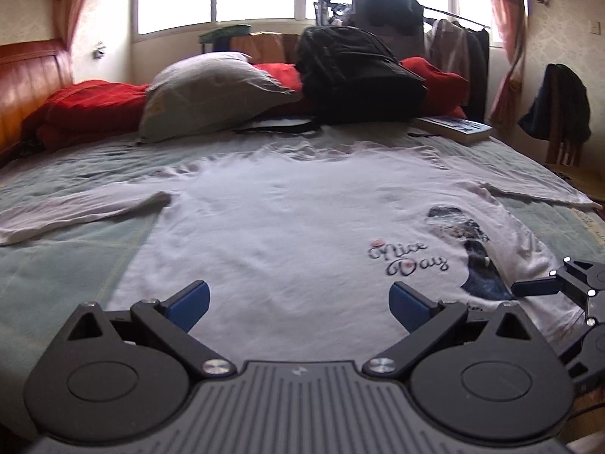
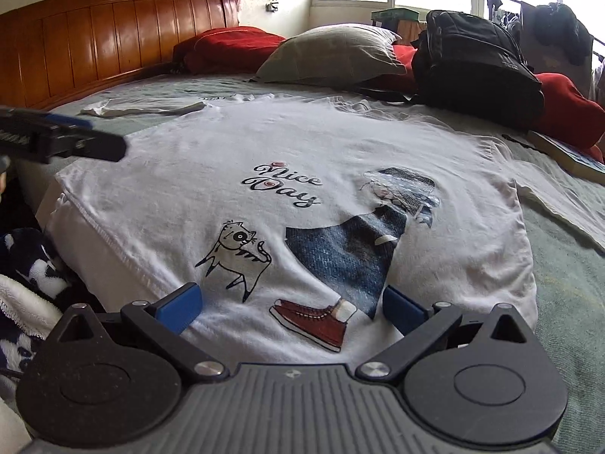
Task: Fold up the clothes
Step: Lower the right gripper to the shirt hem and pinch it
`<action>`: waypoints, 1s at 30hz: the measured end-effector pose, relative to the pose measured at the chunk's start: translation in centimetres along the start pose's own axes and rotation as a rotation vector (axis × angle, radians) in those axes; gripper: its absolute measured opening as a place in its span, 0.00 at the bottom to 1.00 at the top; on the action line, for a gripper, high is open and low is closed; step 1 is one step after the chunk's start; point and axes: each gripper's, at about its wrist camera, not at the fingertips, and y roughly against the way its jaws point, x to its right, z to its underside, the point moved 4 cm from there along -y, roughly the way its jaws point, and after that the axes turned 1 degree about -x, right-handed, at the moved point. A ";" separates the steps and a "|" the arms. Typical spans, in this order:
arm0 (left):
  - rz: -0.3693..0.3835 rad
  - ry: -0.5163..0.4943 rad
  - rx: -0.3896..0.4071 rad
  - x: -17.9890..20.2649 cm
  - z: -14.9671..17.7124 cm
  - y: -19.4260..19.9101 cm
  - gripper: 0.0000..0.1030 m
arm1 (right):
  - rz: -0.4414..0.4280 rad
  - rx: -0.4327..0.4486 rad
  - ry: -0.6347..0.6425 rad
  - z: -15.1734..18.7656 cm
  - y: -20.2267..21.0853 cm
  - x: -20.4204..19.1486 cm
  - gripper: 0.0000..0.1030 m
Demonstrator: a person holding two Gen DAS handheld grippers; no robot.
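Note:
A white long-sleeved shirt (image 1: 287,219) lies spread flat, front up, on the bed, with "Nice Day" lettering and a printed figure (image 2: 351,253) near its hem. Both sleeves stretch out to the sides. My left gripper (image 1: 298,304) hovers open over the shirt's hem on the left part, nothing between its blue pads. My right gripper (image 2: 289,308) is open too, low over the hem by the printed red shoe. In the left wrist view the right gripper (image 1: 544,287) shows at the right edge; in the right wrist view the left gripper (image 2: 87,140) shows at the left edge.
The pale green bedsheet (image 1: 56,276) covers the bed. At the far side lie a grey pillow (image 1: 211,94), red bedding (image 1: 87,109), a black backpack (image 1: 359,79) and a book (image 1: 453,126). A wooden headboard (image 2: 113,34) stands on the left. A fleecy patterned blanket (image 2: 30,272) lies beside the bed's near edge.

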 end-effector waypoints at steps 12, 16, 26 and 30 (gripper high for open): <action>0.010 -0.008 -0.072 1.7 3.4 -1.1 0.98 | -0.056 -0.009 -0.163 -4.7 2.8 7.1 1.00; 0.000 -0.012 -0.058 1.9 3.1 -1.0 0.98 | 0.155 -0.001 -0.273 -10.2 0.9 15.1 1.00; -0.008 0.009 -0.034 1.4 2.6 -1.1 0.98 | 0.311 -0.287 -0.533 -15.8 -12.0 28.5 1.00; -0.011 0.009 -0.048 1.2 2.8 -1.6 0.98 | 0.395 -0.332 -0.539 -15.6 -15.6 30.2 1.00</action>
